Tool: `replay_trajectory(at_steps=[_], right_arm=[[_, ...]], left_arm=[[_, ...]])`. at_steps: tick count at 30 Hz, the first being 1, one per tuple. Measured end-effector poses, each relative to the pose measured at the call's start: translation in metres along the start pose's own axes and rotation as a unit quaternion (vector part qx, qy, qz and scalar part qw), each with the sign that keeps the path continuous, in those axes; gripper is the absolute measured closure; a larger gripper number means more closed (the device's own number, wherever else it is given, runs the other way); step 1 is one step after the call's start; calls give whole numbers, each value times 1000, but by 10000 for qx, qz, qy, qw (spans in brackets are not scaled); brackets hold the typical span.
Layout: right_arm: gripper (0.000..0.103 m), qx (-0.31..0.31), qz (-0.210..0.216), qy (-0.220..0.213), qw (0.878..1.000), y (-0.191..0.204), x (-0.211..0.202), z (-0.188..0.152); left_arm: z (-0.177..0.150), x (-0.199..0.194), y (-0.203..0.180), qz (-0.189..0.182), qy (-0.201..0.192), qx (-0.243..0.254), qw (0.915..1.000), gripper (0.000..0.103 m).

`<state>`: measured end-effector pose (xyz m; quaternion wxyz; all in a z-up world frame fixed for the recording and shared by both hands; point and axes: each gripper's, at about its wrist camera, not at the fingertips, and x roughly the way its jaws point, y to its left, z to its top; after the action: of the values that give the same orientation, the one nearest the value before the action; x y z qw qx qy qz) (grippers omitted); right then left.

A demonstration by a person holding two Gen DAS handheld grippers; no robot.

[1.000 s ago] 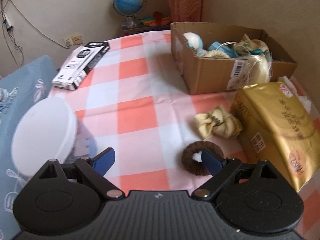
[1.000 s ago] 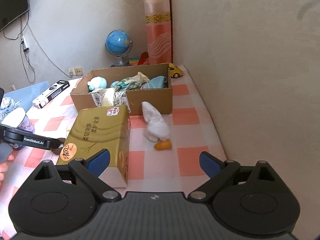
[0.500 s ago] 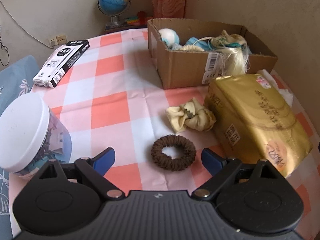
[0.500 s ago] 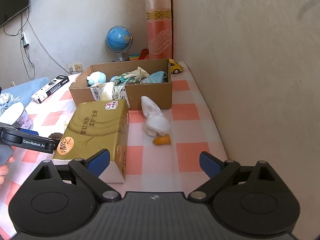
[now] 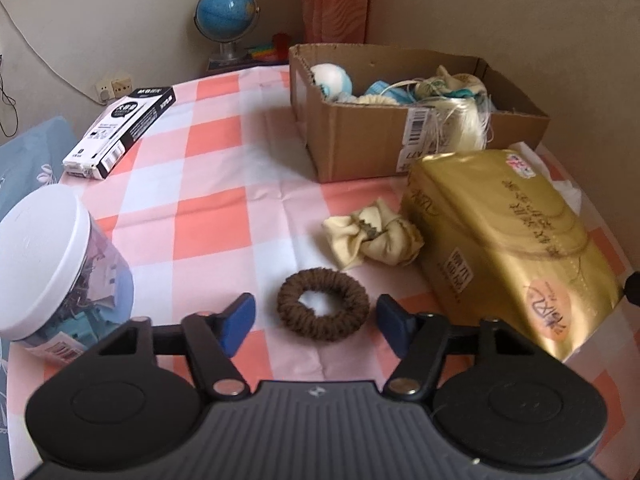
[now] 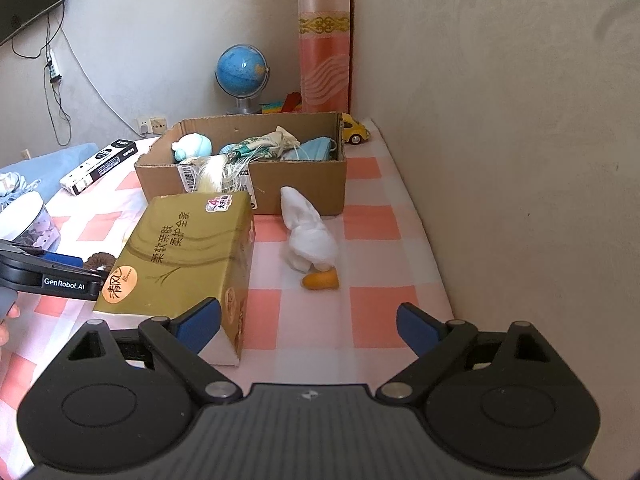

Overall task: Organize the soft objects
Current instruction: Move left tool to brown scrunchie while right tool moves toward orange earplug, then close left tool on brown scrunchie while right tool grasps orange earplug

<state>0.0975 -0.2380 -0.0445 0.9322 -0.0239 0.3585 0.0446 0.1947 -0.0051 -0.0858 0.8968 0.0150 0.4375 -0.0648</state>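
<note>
A brown scrunchie [image 5: 323, 304] lies on the checked tablecloth, between the blue pads of my open left gripper [image 5: 316, 318], untouched. A cream scrunchie [image 5: 372, 237] lies just beyond it, beside a gold tissue pack [image 5: 508, 248]. A cardboard box [image 5: 360, 148] at the back holds several soft items. My right gripper [image 6: 308, 322] is open and empty, hovering near the table's front. A white plush duck with an orange bill [image 6: 310, 240] lies ahead of it, in front of the box [image 6: 296, 184]. The left gripper [image 6: 48, 276] shows at the left edge of the right wrist view.
A clear jar with a white lid [image 5: 52, 272] stands at the left. A black-and-white carton [image 5: 120, 130] lies at the back left. A globe [image 5: 226, 12] stands behind the table. A yellow toy car [image 6: 354, 130] sits by the wall, which runs close along the right.
My left gripper has swung right and come down so the brown scrunchie now lies between its pads, and its jaws have narrowed a little. The right gripper has shifted only slightly.
</note>
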Motion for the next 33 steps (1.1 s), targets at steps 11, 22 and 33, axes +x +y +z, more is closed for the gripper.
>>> replay_trajectory(at_steps=[11,22,33], right_arm=[[36,-170,-124,164,9996,-9,21,4],[47,-286,-43,247,9993,-13,62,13],[61,-558,28,247,9981,-5,82,15]], left_arm=[[1,-2,-1,-105,-144,-98,9998,58],[1,-1,-2,-67,-135,-86,9998,58],[2,1,-3,4,-153,-117,9998,58]])
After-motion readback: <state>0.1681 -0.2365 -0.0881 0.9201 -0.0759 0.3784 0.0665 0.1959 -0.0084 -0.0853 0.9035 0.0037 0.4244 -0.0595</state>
